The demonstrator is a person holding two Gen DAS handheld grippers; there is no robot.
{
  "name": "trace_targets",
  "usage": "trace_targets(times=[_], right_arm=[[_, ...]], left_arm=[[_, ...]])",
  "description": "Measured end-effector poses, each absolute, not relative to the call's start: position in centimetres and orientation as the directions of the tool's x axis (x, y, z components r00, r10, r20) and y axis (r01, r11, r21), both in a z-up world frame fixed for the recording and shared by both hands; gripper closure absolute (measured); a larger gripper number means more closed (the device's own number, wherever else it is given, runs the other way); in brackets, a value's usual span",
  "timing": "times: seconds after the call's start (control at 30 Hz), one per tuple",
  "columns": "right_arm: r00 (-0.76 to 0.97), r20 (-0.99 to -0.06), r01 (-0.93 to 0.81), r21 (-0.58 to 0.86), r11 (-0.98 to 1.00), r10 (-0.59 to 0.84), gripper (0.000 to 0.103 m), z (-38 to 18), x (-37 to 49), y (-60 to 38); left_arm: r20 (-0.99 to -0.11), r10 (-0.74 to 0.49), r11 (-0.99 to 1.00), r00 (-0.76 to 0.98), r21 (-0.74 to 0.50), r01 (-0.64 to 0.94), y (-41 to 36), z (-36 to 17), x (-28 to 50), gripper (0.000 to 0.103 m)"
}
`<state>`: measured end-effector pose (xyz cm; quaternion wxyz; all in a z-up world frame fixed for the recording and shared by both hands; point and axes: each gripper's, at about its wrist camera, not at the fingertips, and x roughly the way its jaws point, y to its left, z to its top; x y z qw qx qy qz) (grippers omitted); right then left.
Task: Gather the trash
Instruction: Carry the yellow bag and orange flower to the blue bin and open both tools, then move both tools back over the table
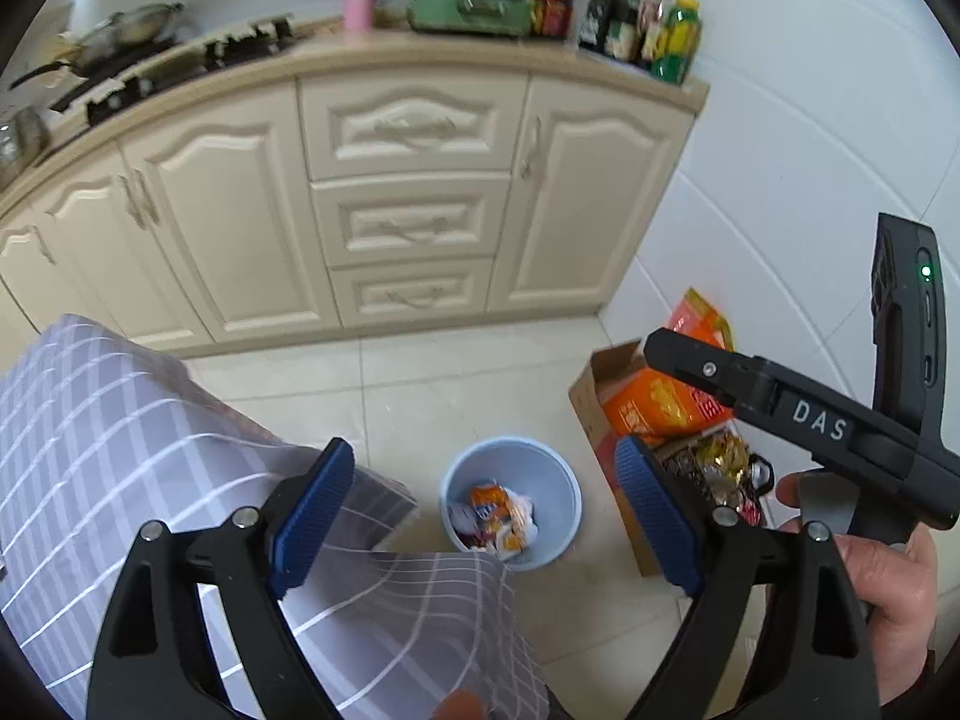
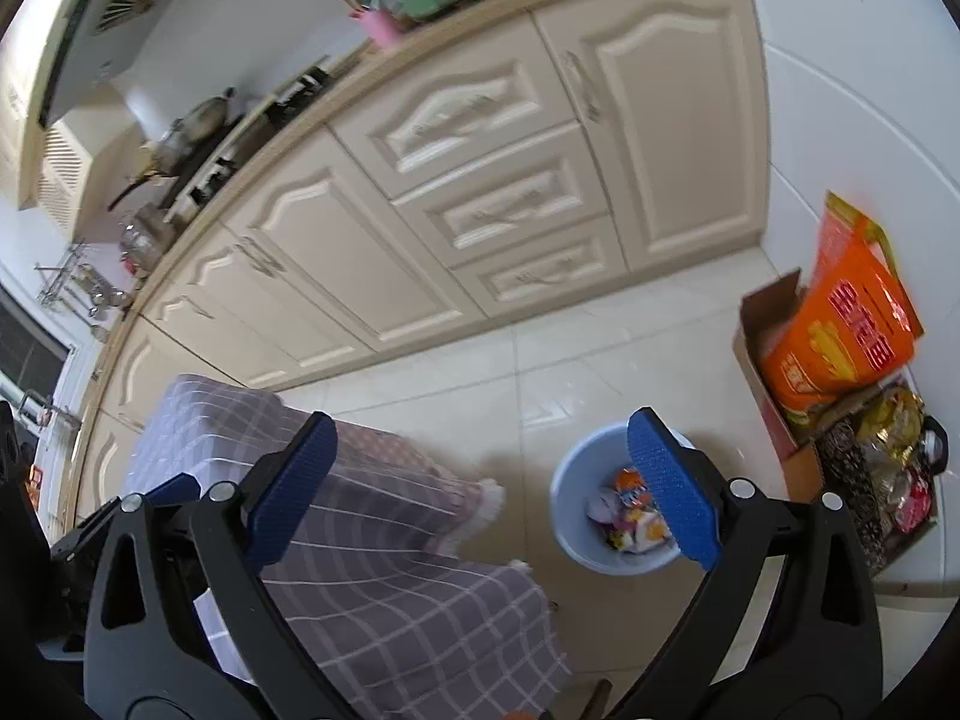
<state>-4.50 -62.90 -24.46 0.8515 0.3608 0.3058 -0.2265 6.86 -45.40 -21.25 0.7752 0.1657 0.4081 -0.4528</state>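
A light blue bin (image 1: pixel 543 480) (image 2: pixel 567 498) stands on the pale tiled floor, holding crumpled wrappers (image 1: pixel 495 516) (image 2: pixel 630 516) in orange, white and red. My left gripper (image 1: pixel 486 510) hangs high above it, open, with nothing between its blue pads (image 1: pixel 312 516). My right gripper (image 2: pixel 480 486) is open too and empty, up over the floor and the table edge. The right gripper's black body (image 1: pixel 840 414) and the hand holding it show at the right of the left wrist view.
A table under a grey checked cloth (image 1: pixel 120 450) (image 2: pixel 372 546) stands left of the bin. A cardboard box (image 1: pixel 606 420) (image 2: pixel 774 402) with an orange bag (image 2: pixel 840 330) sits by the white wall. Cream cabinets (image 1: pixel 408 192) line the back, their counter crowded with bottles and cookware.
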Motion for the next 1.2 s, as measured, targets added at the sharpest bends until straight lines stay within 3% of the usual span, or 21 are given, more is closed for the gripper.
trace_targets(times=[0.63, 0.87, 1.2], right_arm=[[0.804, -0.592, 0.365, 0.423, 0.830, -0.052, 0.007, -15.4, 3.3, -49.8], [0.815, -0.579, 0.264, 0.407, 0.875, 0.024, 0.007, -14.2, 6.4, -44.3], [0.793, -0.599, 0.137, 0.356, 0.924, 0.113, 0.007, -13.8, 12.0, -35.6]], left_arm=[[-0.612, -0.565, 0.736, 0.554, -0.070, 0.673, -29.1, -13.9, 11.4, 0.016], [-0.564, -0.484, 0.811, 0.669, -0.002, 0.585, -22.0, -13.0, 13.0, 0.016], [-0.549, -0.361, 0.905, 0.754, -0.012, 0.424, -11.5, -13.8, 17.5, 0.016]])
